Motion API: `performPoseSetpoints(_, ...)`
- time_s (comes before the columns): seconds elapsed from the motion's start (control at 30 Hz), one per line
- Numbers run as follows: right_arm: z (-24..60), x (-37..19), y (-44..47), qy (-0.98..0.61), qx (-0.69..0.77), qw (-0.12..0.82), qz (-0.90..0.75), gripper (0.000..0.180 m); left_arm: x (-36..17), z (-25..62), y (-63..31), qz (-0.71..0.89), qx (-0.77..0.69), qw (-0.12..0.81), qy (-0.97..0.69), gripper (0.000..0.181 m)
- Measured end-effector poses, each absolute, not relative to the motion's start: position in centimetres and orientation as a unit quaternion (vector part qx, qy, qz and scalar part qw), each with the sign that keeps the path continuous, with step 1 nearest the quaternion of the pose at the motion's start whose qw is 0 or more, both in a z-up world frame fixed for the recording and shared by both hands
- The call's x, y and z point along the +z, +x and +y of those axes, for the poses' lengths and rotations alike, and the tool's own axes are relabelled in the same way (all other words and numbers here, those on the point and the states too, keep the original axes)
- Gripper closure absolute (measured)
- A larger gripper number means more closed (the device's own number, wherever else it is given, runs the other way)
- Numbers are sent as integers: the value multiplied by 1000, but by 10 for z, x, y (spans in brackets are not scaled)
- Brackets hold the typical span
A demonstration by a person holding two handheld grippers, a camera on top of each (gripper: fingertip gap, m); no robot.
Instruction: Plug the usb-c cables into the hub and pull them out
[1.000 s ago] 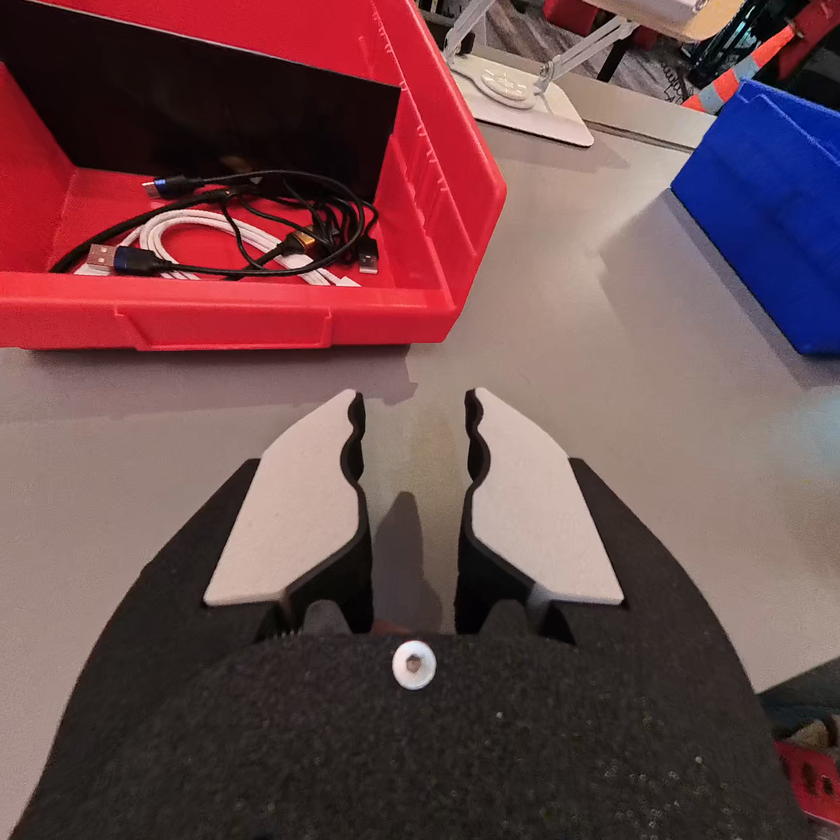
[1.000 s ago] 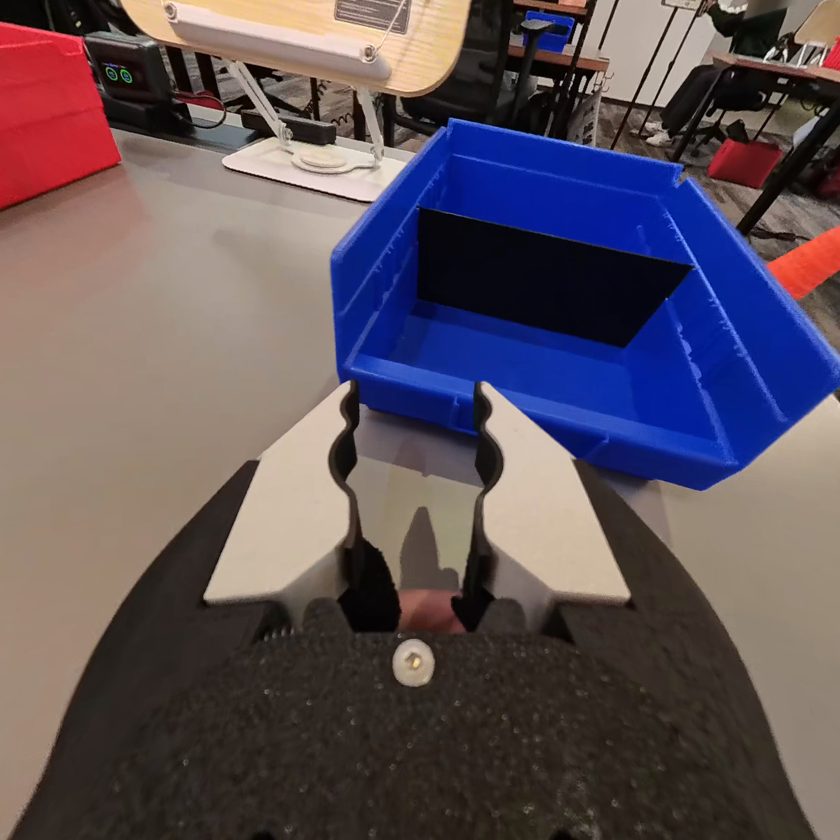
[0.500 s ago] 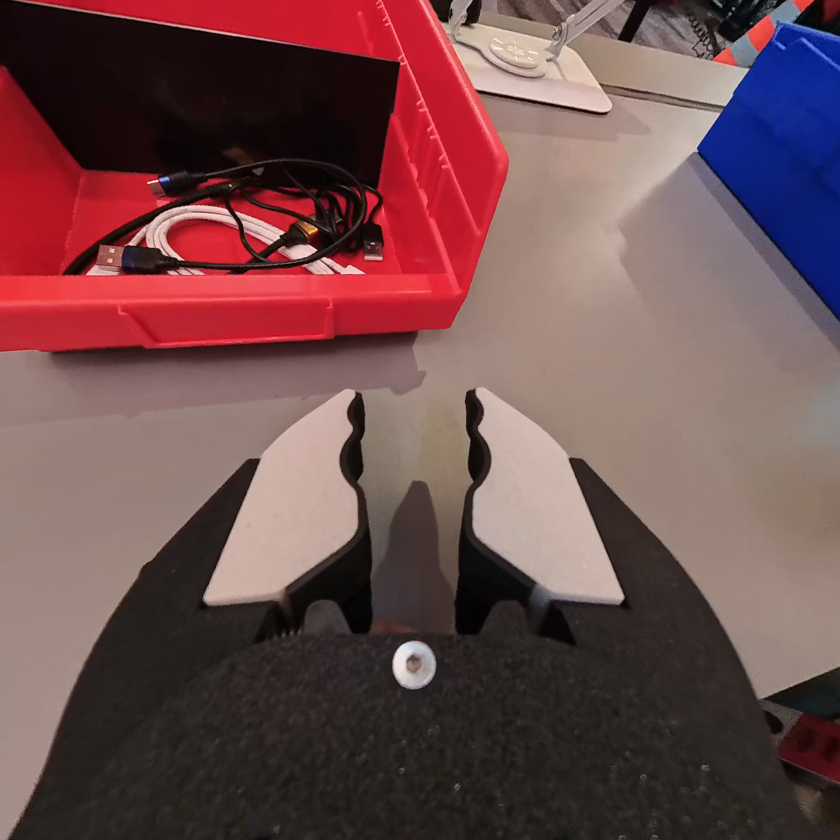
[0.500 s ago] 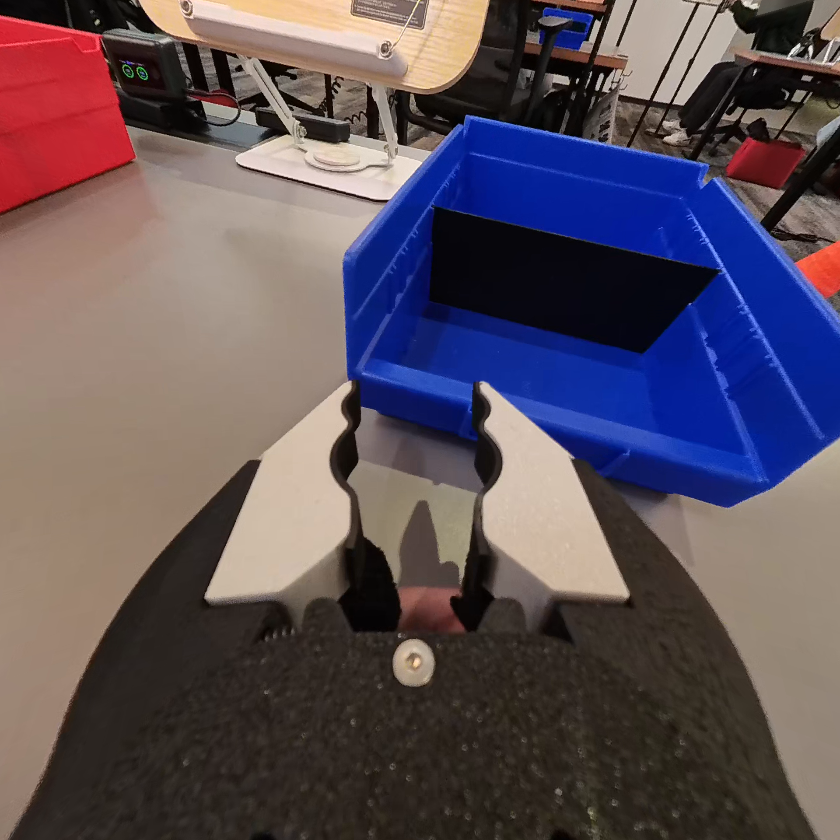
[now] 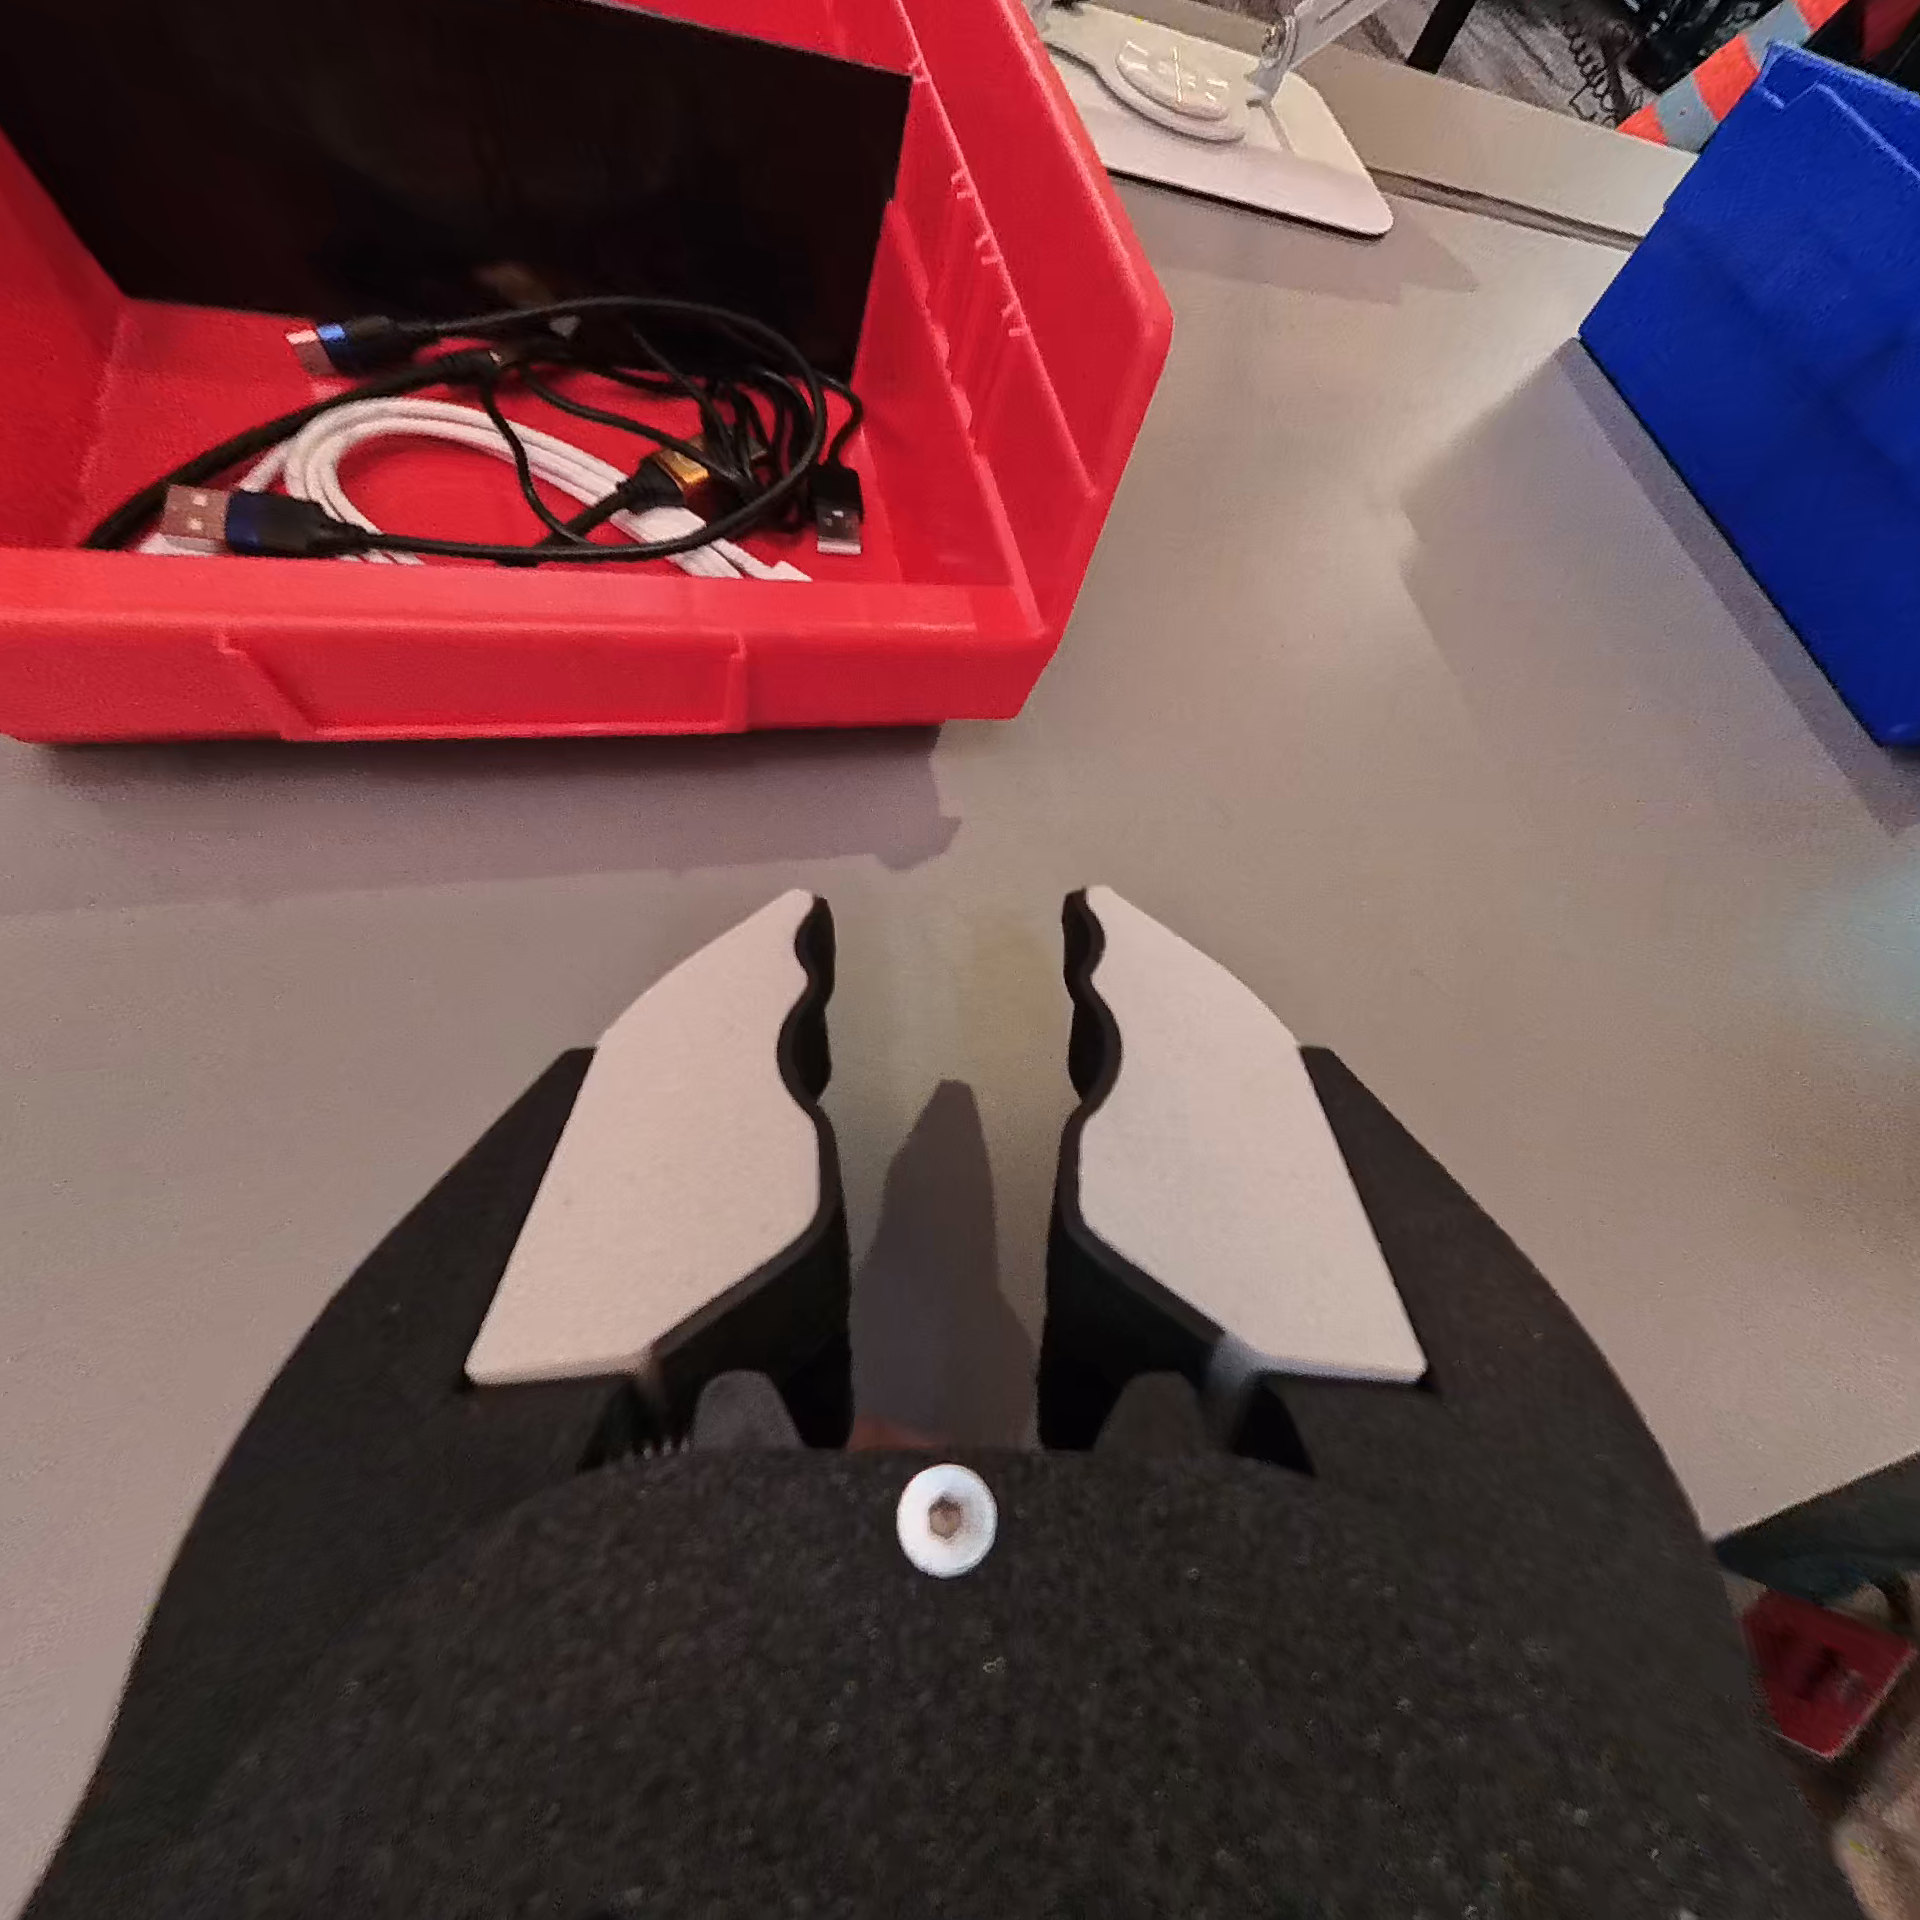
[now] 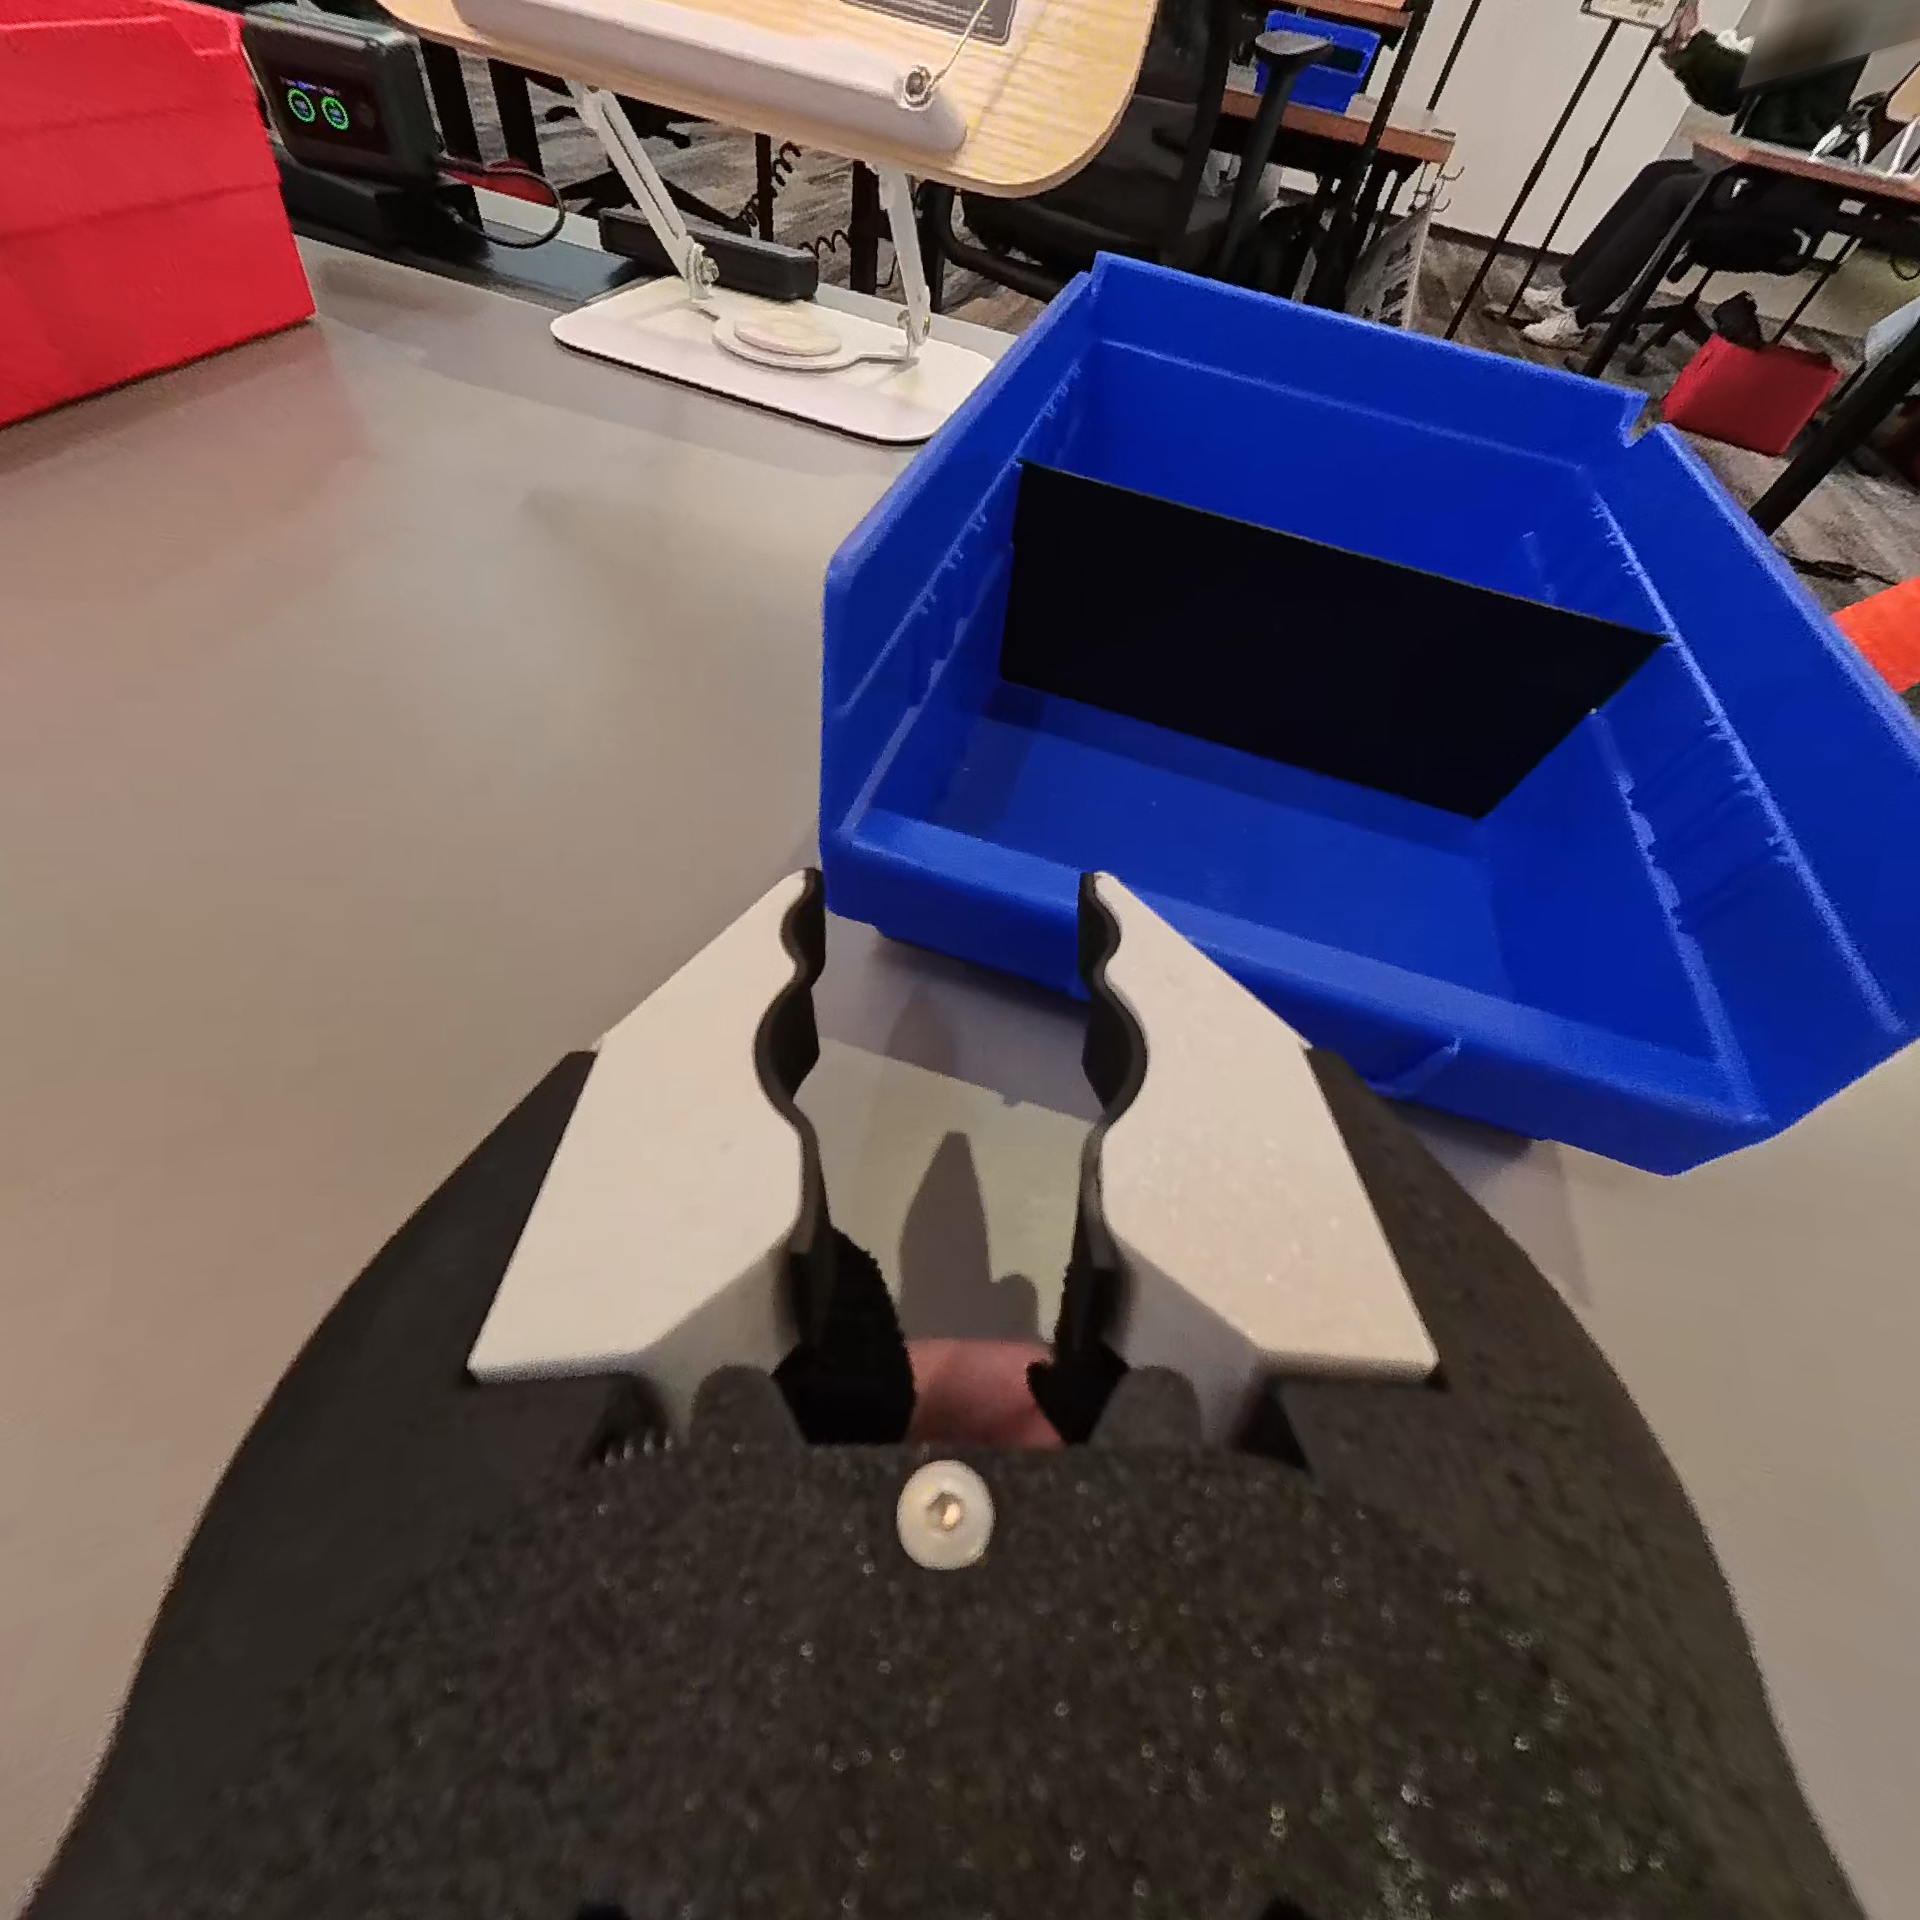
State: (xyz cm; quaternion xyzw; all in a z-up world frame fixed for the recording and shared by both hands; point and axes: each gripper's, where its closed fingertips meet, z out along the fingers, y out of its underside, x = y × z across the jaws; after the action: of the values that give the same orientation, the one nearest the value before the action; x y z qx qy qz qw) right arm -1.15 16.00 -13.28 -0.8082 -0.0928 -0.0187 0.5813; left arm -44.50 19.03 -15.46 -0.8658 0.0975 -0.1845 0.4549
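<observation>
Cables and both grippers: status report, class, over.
Left gripper open, empty. Right gripper open, empty. Cables tangled in red bin, untouched; hub not seen. Blue bin empty.

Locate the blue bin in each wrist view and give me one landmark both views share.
Left wrist view: the blue bin is cut off at the right edge, upper part; only its outer wall shows.
Right wrist view: the blue bin fills the centre right, just beyond the open right gripper; the part in front of its black divider is empty.
Shared landmark: the white stand base at the far table edge.
</observation>
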Motion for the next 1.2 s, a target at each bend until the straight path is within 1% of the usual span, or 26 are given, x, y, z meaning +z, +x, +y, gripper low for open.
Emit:
performPoseSetpoints(0.27,158,-132,-8,-808,-20,582,-88,131,-152,190,-433,102,-211,452,-860,138)
performPoseSetpoints(0.5,156,-132,-7,-807,-20,584,-89,132,-130,194,-419,96,-276,466,-835,139)
performPoseSetpoints(0.6,155,-131,-6,-805,-14,587,-88,131,-118,192,-409,149,-305,472,-814,139)
performPoseSetpoints(0.67,153,-130,-6,-803,-6,589,-86,131,-114,174,-384,230,-371,442,-784,141)
performPoseSetpoints(0.73,153,-129,-8,-802,5,591,-85,131,-104,168,-373,284,-395,424,-764,144)
performPoseSetpoints(0.87,154,-129,-14,-801,16,591,-92,131,-56,215,-391,376,-295,478,-737,148)
performPoseSetpoints(0.93,156,-130,-17,-803,17,588,-96,131,-35,253,-405,420,-242,476,-734,154)
performPoseSetpoints(1.0,158,-131,-19,-804,17,586,-100,131,-32,291,-418,478,-197,419,-747,151)
performPoseSetpoints(1.07,161,-132,-22,-805,17,583,-102,131,-39,337,-432,529,-133,362,-756,148)
performPoseSetpoints(1.2,164,-134,-27,-809,20,578,-109,131,-75,436,-463,610,53,259,-747,142)
